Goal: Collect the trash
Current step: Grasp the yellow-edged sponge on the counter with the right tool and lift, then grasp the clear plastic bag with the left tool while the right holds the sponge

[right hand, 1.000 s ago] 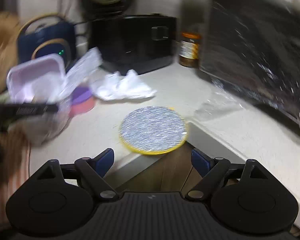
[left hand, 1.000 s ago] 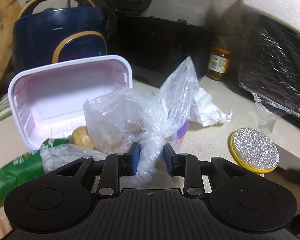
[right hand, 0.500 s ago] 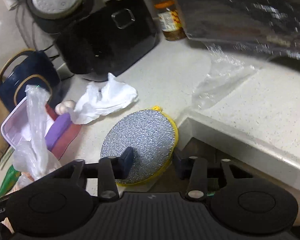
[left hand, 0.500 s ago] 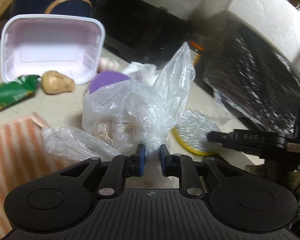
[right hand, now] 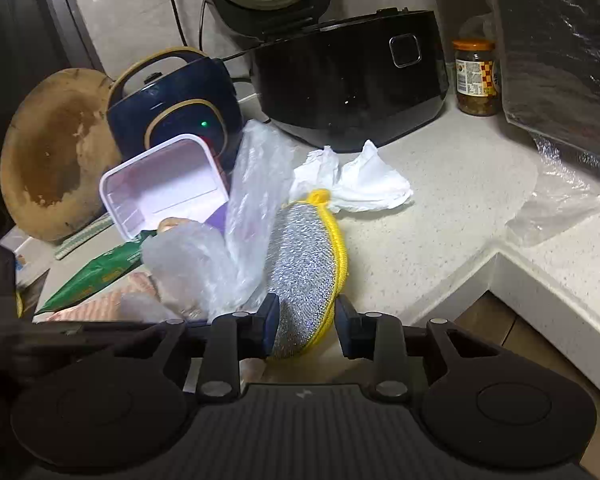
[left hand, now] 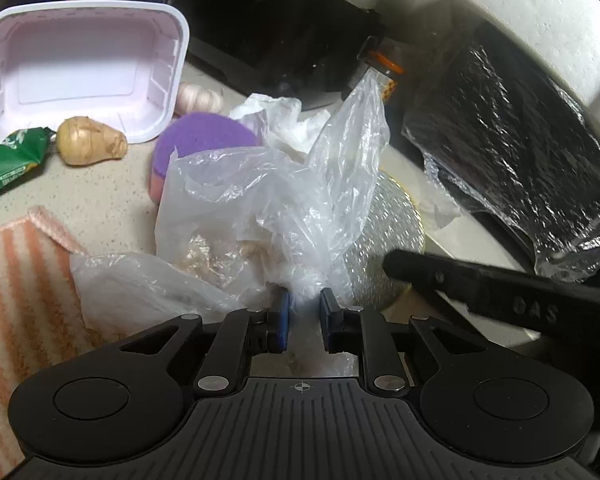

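My left gripper [left hand: 303, 316] is shut on the twisted neck of a clear plastic bag [left hand: 268, 208] with scraps inside, held above the counter. The bag also shows in the right wrist view [right hand: 244, 216]. My right gripper [right hand: 307, 326] has its jaws around the near edge of a round silver scouring pad with a yellow rim [right hand: 306, 264], which is lifted and tilted; the jaws stand a little apart from it. The pad shows behind the bag in the left wrist view [left hand: 388, 240]. A crumpled white tissue [right hand: 352, 184] lies on the counter.
An empty pink tray [left hand: 80, 68], a green wrapper [left hand: 8, 164], a ginger piece [left hand: 88, 142], a purple sponge [left hand: 204, 140] and a striped cloth [left hand: 16, 280] lie at left. Black cooker [right hand: 352, 76], blue appliance [right hand: 172, 100], jar [right hand: 476, 76] stand behind. The counter edge [right hand: 540, 292] drops at right.
My right gripper has closed in around the scouring pad and tilted it up off the counter. My left gripper still holds the bag, now a little higher and closer to the pad.
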### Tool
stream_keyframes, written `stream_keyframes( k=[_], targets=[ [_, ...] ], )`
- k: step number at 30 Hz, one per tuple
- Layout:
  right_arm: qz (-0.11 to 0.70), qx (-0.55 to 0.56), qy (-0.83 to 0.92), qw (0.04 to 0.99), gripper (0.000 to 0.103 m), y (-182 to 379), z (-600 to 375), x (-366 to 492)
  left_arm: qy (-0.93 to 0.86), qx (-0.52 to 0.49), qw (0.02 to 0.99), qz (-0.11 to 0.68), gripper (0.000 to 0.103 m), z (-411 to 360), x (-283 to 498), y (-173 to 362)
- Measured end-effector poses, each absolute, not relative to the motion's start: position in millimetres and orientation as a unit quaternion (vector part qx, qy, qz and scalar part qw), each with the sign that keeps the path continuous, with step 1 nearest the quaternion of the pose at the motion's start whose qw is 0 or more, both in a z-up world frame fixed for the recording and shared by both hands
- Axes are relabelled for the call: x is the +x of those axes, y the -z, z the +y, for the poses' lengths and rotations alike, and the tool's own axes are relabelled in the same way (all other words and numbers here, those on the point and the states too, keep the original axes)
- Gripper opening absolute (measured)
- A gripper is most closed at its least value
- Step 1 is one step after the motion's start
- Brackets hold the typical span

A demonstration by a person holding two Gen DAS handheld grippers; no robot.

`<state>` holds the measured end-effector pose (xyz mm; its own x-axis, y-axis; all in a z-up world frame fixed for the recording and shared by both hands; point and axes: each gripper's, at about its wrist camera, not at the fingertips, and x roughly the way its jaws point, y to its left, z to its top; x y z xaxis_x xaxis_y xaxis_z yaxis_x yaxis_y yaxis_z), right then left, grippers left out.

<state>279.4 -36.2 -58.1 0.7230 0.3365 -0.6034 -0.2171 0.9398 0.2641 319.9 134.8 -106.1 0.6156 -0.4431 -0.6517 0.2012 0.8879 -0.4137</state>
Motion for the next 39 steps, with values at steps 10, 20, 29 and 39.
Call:
stream_keyframes(
  k=[10, 20, 29, 39],
  targets=[
    [0.33, 0.148, -0.172, 0.916, 0.031, 53, -33, 303, 0.18, -0.145, 0.885, 0.403, 0.02, 138, 315, 106],
    [0.347, 0.113, -0.192, 0.911, 0.026, 58, -3, 317, 0.166, -0.176, 0.879, 0.411, 0.02, 147, 317, 108],
    [0.326, 0.087, -0.124, 0.933, 0.017, 48, -22, 303, 0.1, -0.136, 0.929, 0.329, 0.02, 165, 309, 83],
    [0.335, 0.094, -0.116, 0.93, 0.017, 56, -32, 289, 0.051, -0.086, 0.942, 0.321, 0.025, 165, 322, 83]
  ],
)
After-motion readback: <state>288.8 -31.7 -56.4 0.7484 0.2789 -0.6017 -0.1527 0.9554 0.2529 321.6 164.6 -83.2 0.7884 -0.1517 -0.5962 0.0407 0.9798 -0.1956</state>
